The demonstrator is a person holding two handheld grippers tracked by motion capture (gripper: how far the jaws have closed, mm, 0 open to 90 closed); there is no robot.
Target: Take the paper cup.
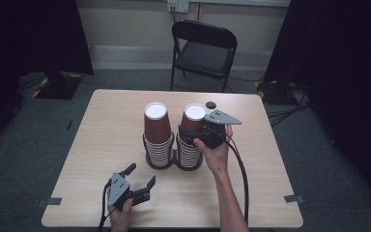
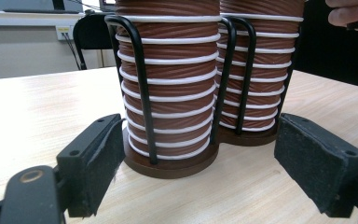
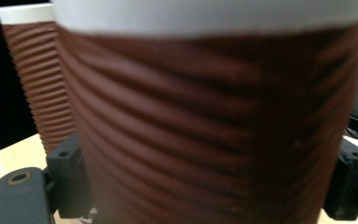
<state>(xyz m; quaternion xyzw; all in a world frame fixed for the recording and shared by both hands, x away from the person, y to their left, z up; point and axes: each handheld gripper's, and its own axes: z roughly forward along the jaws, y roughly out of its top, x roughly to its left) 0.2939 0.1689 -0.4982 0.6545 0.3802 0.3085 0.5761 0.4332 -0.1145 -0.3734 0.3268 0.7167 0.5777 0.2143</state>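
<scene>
Top brown ribbed paper cup [image 1: 193, 121] of the right stack stands upright between the right gripper [image 1: 196, 135] fingers, which clasp its sides. The left gripper [image 1: 140, 181], fingers wide, faces the black wire holder [image 2: 142, 84]. Close up, cup wall [image 3: 214, 130] spans both fingers.

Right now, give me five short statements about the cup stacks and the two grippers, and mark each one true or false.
1. The right gripper has its jaws around the top cup of the right stack. True.
2. The left gripper grips the left stack. False: it is open, short of the stacks.
3. Both stacks stand in black wire holders. True.
4. The folding chair is on the table. False: it stands on the floor beyond it.
5. The cups are blue. False: brown with white rims.
</scene>
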